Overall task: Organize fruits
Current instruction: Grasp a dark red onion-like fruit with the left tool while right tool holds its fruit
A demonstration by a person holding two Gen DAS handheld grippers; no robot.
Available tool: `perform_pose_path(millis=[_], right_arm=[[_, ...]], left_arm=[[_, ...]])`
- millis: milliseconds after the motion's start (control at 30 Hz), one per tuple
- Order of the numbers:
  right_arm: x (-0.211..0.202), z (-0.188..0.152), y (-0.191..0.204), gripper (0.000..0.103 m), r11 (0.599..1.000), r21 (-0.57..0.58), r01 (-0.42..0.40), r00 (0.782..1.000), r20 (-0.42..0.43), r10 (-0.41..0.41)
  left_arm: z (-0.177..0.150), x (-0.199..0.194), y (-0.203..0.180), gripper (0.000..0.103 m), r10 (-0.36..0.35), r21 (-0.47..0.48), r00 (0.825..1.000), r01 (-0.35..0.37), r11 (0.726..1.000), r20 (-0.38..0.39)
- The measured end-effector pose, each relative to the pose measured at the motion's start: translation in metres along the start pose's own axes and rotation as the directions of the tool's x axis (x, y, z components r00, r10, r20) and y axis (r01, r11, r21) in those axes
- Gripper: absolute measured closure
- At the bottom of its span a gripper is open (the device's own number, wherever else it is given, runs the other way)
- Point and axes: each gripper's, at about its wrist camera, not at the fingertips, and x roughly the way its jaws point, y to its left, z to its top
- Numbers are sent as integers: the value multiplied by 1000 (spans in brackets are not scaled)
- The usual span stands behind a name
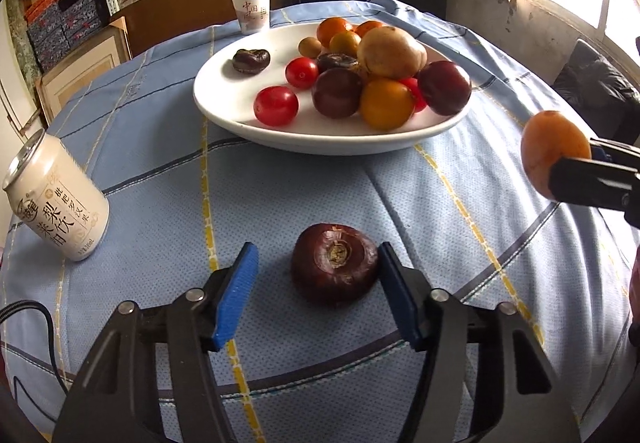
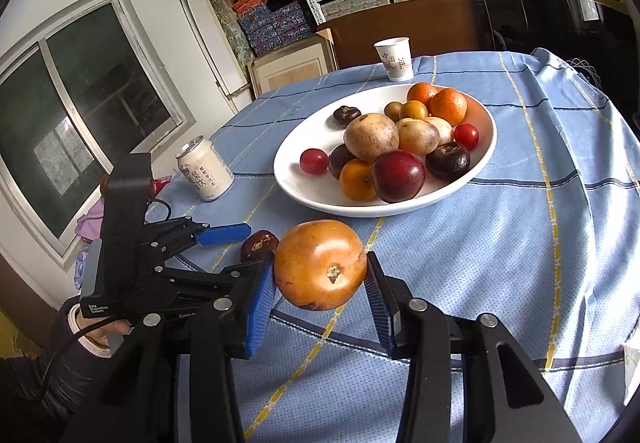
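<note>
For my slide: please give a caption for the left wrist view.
Open left hand-held gripper straddles a dark fruit on the tablecloth before the white plate.

The can point(image 1: 56, 199), left of the white bowl point(image 1: 224, 111) on the counter, carries large Chinese characters: 梨 and 饮 can be made out, the smaller print is too fine to read. The paper cup point(image 1: 251, 10) behind the bowl shows 中国. The left claw's point(image 2: 240, 243) housing bears "Data Acquisition System".
</note>
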Motion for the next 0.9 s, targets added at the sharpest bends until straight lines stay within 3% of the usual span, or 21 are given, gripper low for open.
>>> perform_pose_path(millis=[200, 533, 900], right_arm=[[3, -1, -1, 59, 1000, 2, -9, 1000, -10, 9], [15, -5, -10, 59, 999, 22, 33, 999, -40, -32], [15, -7, -7, 59, 999, 5, 32, 998, -47, -32]], left_arm=[[-2, 0, -1, 53, -27, 11, 1000, 28, 1000, -14], [0, 0, 0, 54, -87, -10, 996, 87, 996, -9], [-1, 0, -1, 61, -45, -10, 999, 45, 999, -9]])
